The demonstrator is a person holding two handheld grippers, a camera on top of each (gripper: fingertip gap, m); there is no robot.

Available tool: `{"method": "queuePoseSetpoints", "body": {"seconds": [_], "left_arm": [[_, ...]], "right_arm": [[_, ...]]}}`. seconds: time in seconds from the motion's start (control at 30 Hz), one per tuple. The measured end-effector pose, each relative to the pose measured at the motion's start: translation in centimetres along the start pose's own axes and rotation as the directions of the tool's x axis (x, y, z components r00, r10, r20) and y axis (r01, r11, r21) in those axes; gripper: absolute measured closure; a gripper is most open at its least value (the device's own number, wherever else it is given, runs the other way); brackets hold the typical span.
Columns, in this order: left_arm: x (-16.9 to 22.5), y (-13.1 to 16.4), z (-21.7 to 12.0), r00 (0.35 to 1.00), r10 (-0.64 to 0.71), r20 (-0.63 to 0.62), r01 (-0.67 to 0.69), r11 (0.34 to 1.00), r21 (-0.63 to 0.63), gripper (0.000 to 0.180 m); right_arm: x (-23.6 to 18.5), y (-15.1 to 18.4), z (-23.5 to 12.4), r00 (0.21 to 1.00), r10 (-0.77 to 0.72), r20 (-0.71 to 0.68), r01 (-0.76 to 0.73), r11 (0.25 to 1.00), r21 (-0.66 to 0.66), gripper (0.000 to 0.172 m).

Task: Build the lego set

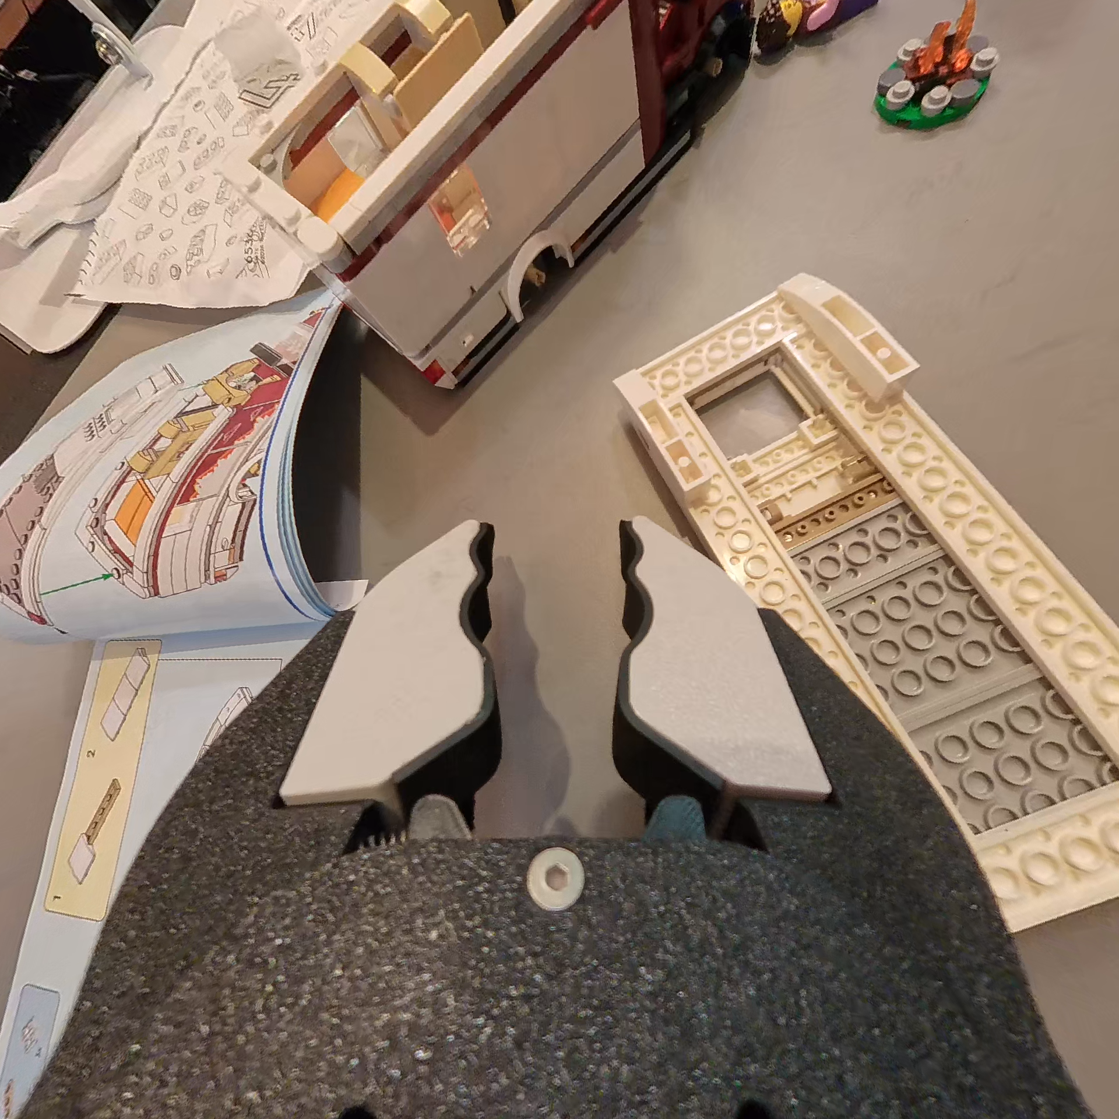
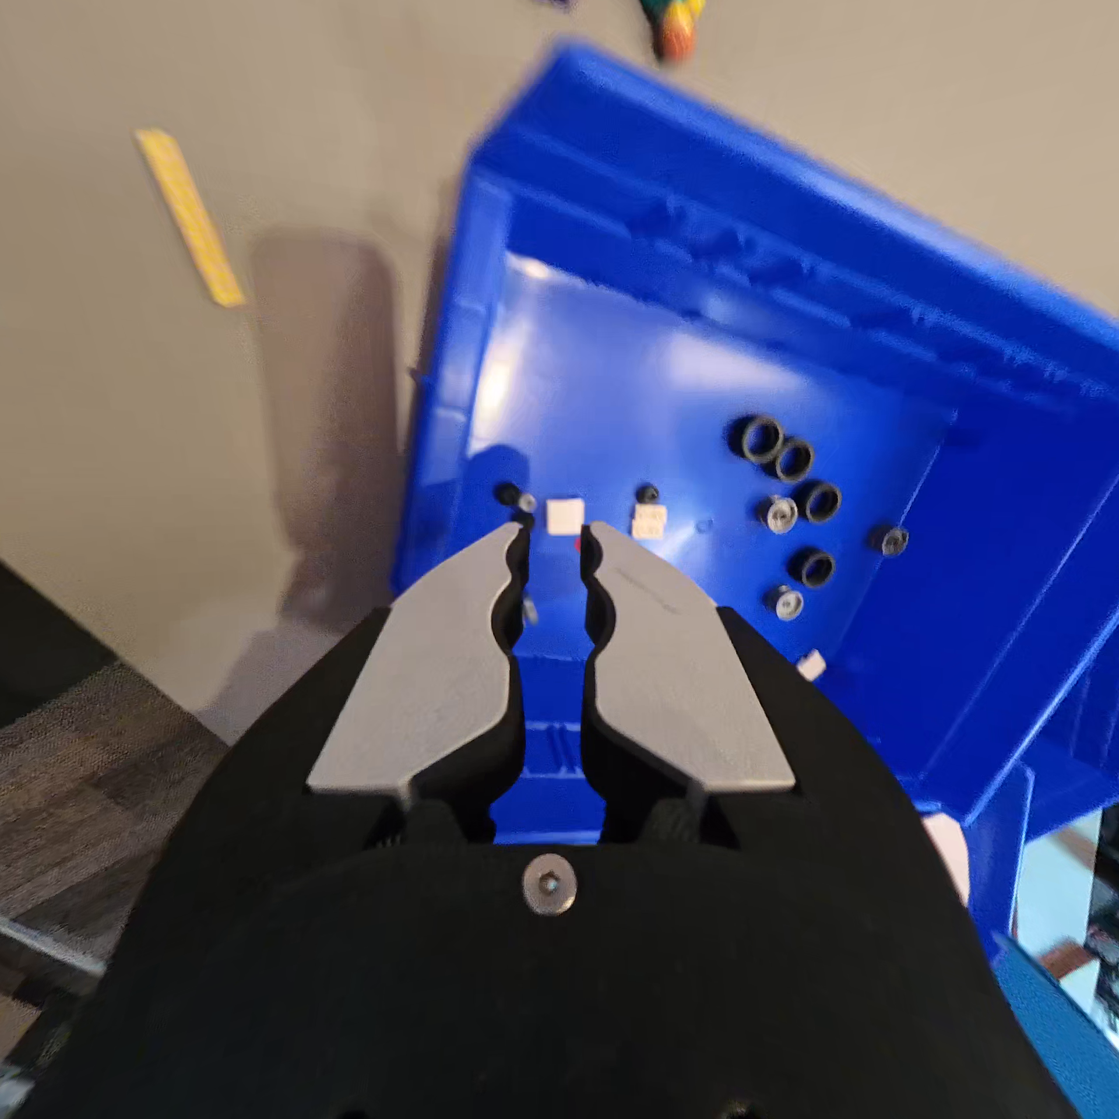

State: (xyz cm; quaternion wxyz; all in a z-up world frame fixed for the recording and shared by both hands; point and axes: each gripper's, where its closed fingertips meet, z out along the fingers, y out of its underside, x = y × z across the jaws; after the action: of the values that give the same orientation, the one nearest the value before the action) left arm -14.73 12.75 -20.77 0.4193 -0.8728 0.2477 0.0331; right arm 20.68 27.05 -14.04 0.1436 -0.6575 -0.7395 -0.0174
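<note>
My left hand-held gripper [image 1: 556,533] hung over bare grey table [image 1: 545,436], its 2 fingers [image 1: 424,611] well apart and nothing between them. It sat between an open instruction booklet [image 1: 157,484] on the left, its pages curling upward, and a cream brick roof panel [image 1: 878,593] on the right, which lay studs-down so that its grey underside tubes faced up. Farther off stood a white and dark-red brick camper [image 1: 484,200] with its top open, probably why the panel lay apart from it. A crumpled printed sheet [image 1: 181,200] lay at far left, and a small brick campfire [image 1: 935,72] at far right.

My right hand-held gripper [image 2: 554,533] pointed down into a blue plastic bin [image 2: 757,200], fingers [image 2: 460,611] a little apart and gripping nothing. A small white square piece [image 2: 564,516] lay on the bin floor just beyond the fingertips, with a second pale piece [image 2: 649,521] near it on the right. 4 black tyres [image 2: 787,460] and some grey wheel hubs [image 2: 781,513] lay loose farther right, the bin apparently serving to keep small parts together. The view was blurred. A yellow strip [image 2: 188,218] lay on the table to the far left.

The table was smooth, matte and grey; beyond its near-left edge I saw grey, wood-patterned floor [image 2: 91,757].
</note>
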Motion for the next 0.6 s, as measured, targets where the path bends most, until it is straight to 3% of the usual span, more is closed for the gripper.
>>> {"method": "queuePoseSetpoints", "body": {"seconds": [0.13, 0.33, 0.6], "left_arm": [[-0.1, 0.0, 0.0, 1.0, -0.007, 0.001, 0.007, 1.0, 0.0, 0.139], [-0.2, 0.1, 0.0, 1.0, -0.014, 0.001, 0.014, 1.0, 0.0, 0.139], [-0.1, 0.1, 0.0, 1.0, -0.007, -0.003, 0.007, 1.0, 0.0, 0.139]], "right_arm": [[1.2, 2.2, 3.0, 0.999, 0.016, 0.043, -0.013, 0.997, -0.075, 0.153], [0.4, 3.3, 7.0, 0.987, -0.07, 0.146, 0.096, 0.979, -0.179, 0.146], [0.0, 3.1, 7.5, 0.981, -0.058, 0.184, 0.095, 0.975, -0.199, 0.154]]}}
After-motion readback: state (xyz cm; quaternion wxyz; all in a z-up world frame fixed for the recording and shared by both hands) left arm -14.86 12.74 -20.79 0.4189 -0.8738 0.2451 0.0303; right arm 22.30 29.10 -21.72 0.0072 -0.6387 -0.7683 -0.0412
